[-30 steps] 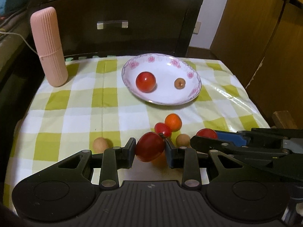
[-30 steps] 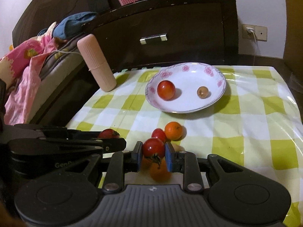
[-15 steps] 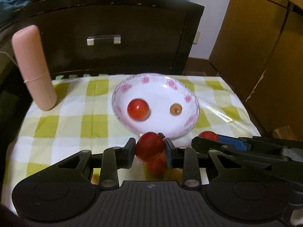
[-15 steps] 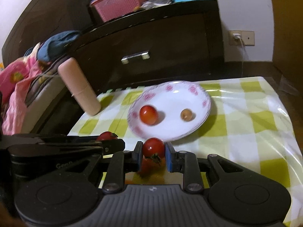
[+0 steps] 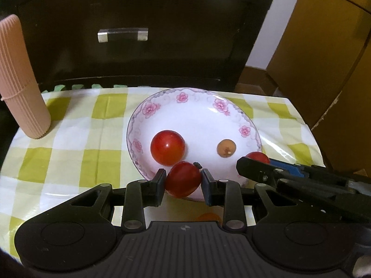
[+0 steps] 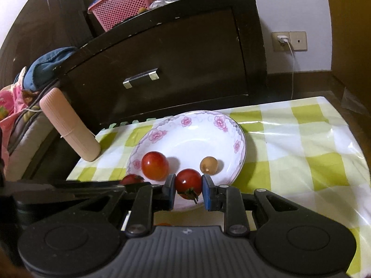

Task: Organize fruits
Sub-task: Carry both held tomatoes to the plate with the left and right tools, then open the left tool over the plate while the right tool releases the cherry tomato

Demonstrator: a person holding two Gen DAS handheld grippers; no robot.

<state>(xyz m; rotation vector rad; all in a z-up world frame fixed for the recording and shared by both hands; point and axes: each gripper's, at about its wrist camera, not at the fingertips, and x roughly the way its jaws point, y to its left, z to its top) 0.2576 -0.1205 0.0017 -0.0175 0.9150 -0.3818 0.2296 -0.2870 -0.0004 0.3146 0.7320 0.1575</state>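
A white plate with pink flowers sits on the checked cloth. It holds a red tomato and a small brown fruit. My left gripper is shut on a red tomato at the plate's near rim. My right gripper is shut on a smaller red tomato with a green stem, also over the near rim. An orange fruit peeks out below the left gripper.
A ribbed pink cylinder stands at the cloth's far left. A dark drawer cabinet stands behind the table, with a red basket on top. A wooden wardrobe is at right.
Both grippers have lifted their tomatoes off the cloth and moved forward to the plate's near rim. The loose fruits on the cloth have dropped out of sight below the grippers.
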